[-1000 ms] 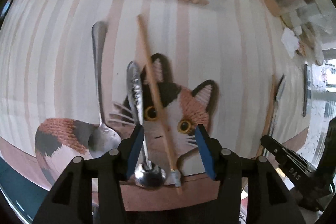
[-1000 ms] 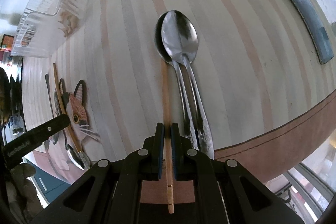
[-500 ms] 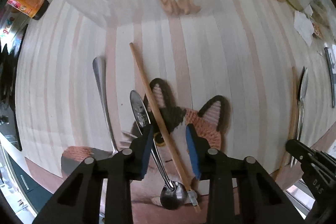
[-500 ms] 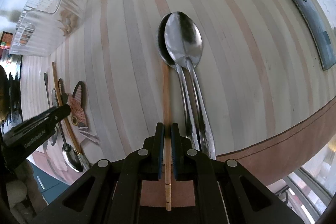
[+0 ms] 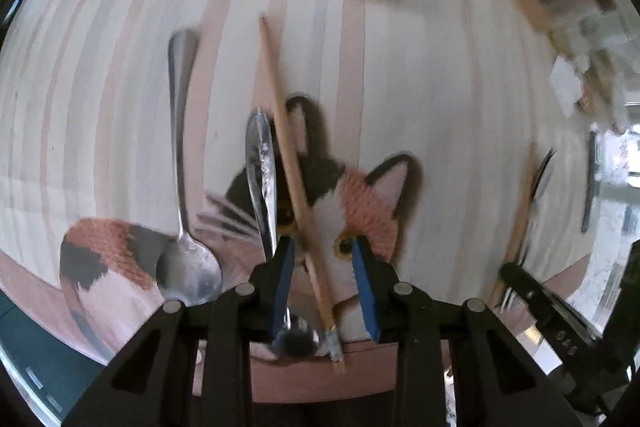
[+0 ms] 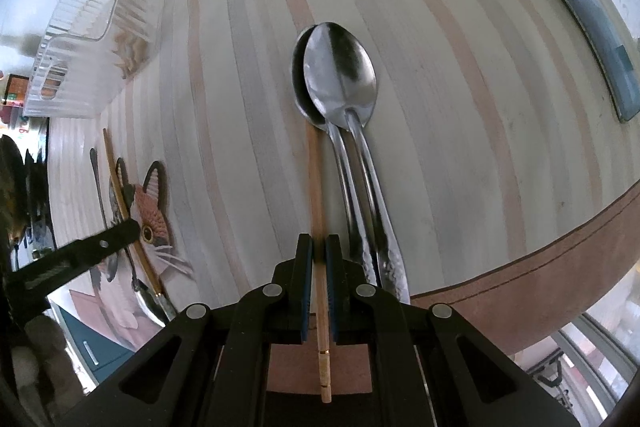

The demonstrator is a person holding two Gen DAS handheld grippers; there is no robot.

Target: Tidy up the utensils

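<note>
Right gripper (image 6: 319,269) is clamped on a light wooden chopstick (image 6: 316,187) that lies flat on the striped wooden tabletop (image 6: 460,75), just beside two stacked steel spoons (image 6: 340,75). Left gripper (image 5: 323,287) points down over a second wooden chopstick (image 5: 296,187) lying across a cat-face mat (image 5: 360,203); the blue pads (image 5: 362,275) straddle it with gaps on both sides, so nothing is gripped. A patterned-handle steel spoon (image 5: 262,167) lies just left of that chopstick, and a plain steel teaspoon (image 5: 180,155) further left. Step in hand looks like pick-up of both chopsticks. Next move calls for closing the left gripper on the chopstick only, clear of the spoon, then lifting toward the clear plastic rack (image 6: 92,27).
</note>
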